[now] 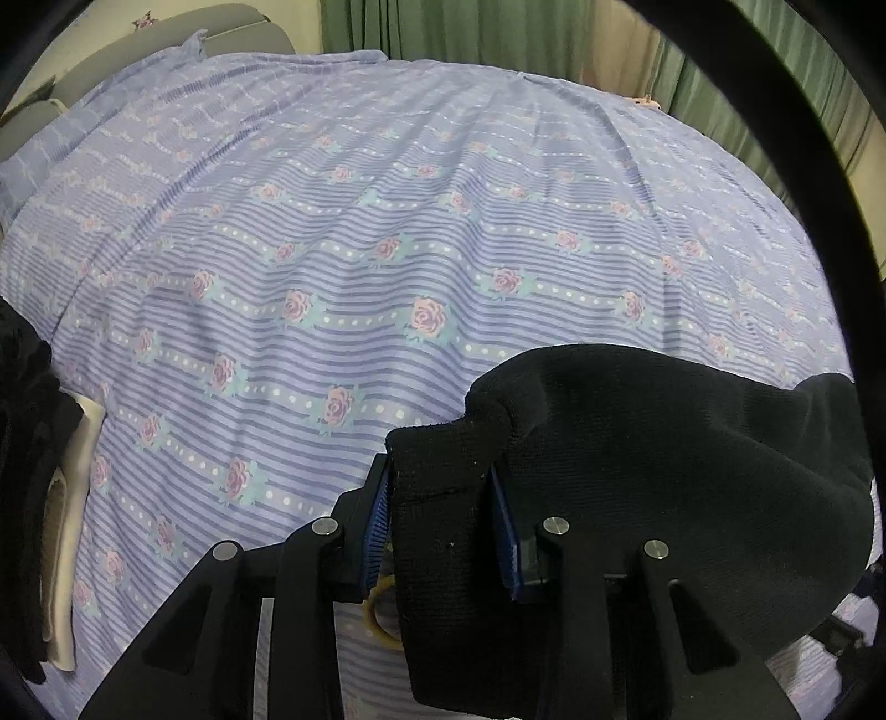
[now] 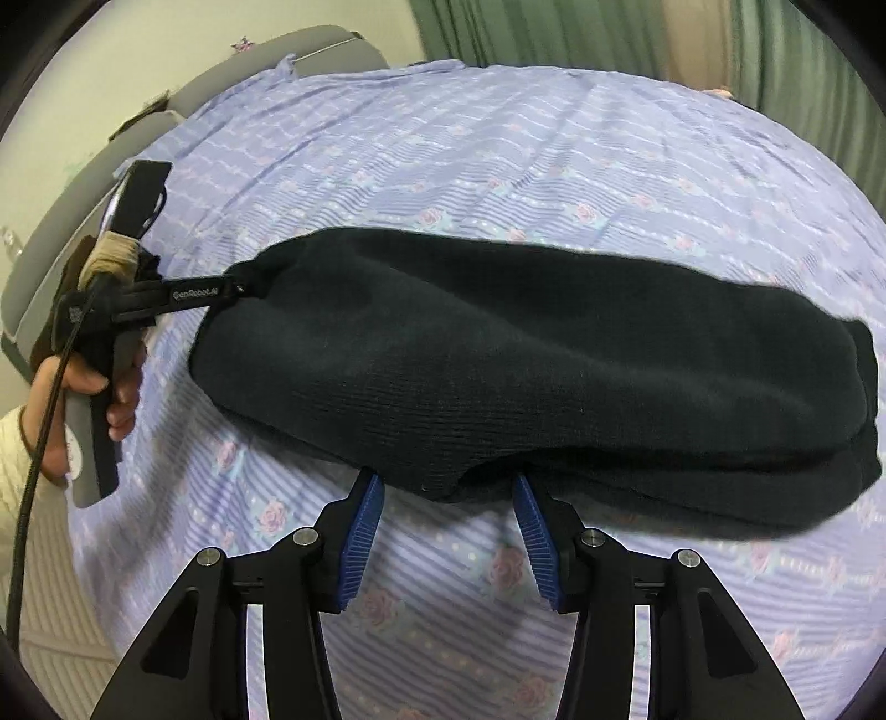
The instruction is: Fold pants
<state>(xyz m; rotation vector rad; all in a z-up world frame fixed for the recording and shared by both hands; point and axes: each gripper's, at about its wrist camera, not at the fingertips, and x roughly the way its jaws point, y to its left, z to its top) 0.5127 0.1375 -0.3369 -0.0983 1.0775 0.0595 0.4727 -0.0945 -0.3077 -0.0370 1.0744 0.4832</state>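
The black knit pants [image 2: 526, 354] hang folded in a thick bundle above the bed. My left gripper [image 1: 443, 498] is shut on one end of the pants [image 1: 664, 443]; it also shows in the right wrist view [image 2: 232, 291] at the bundle's left end. My right gripper [image 2: 448, 498] is open, its blue pads [image 2: 362, 531] apart just under the near edge of the bundle, which droops over their tips. I cannot tell whether the pads touch the cloth.
A lilac bedsheet with rose stripes [image 1: 387, 249] covers the bed. A grey headboard [image 2: 310, 61] stands at the far left, green curtains [image 1: 554, 33] behind. Dark and cream clothes [image 1: 50, 498] lie at the bed's left edge. A hair tie [image 1: 379, 615] lies under my left gripper.
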